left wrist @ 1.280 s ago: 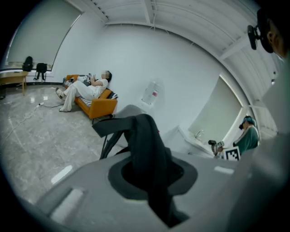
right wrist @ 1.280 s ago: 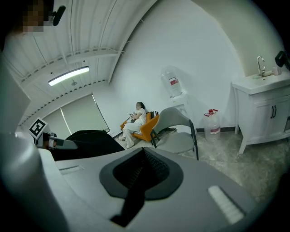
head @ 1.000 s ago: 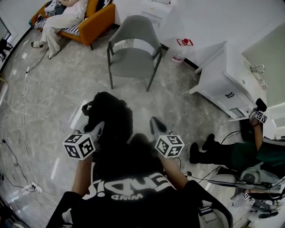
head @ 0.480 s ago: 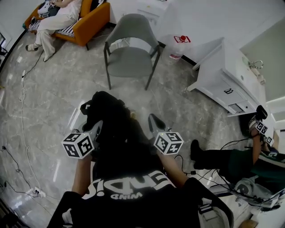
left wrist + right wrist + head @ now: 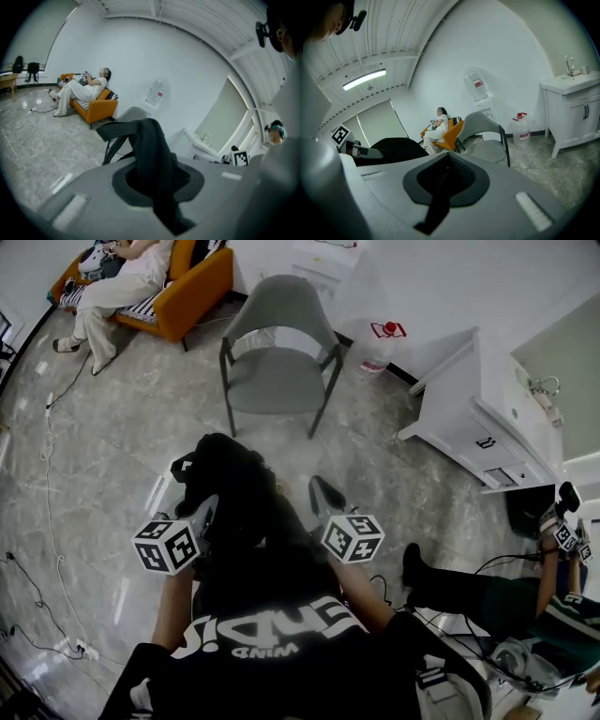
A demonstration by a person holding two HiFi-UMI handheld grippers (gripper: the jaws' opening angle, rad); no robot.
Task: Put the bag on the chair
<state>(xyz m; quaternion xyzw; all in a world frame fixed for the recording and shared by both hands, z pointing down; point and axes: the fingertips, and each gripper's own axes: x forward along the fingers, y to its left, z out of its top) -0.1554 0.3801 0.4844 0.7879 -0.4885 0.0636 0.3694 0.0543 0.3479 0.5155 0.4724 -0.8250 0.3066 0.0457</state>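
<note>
The black bag point(image 5: 230, 486) hangs in front of me over the marble floor, and my left gripper point(image 5: 207, 511) is shut on it. In the left gripper view a black strap point(image 5: 151, 140) rises out from between the closed jaws of the left gripper point(image 5: 157, 176). My right gripper point(image 5: 324, 493) is beside the bag on its right, and its jaws stand together with nothing between them point(image 5: 446, 174). The grey chair point(image 5: 279, 345) is beyond the bag with its seat bare; it also shows in the right gripper view as the chair point(image 5: 488, 132).
An orange sofa point(image 5: 192, 282) with a person on it is at the far left. A water jug point(image 5: 379, 345) and a white cabinet point(image 5: 473, 423) stand right of the chair. Cables point(image 5: 47, 427) trail along the left floor. A seated person's legs point(image 5: 459, 585) stretch in from the right.
Both grippers and the bag stay almost where they were. The right gripper has edged slightly left, and the person at the right has shifted.
</note>
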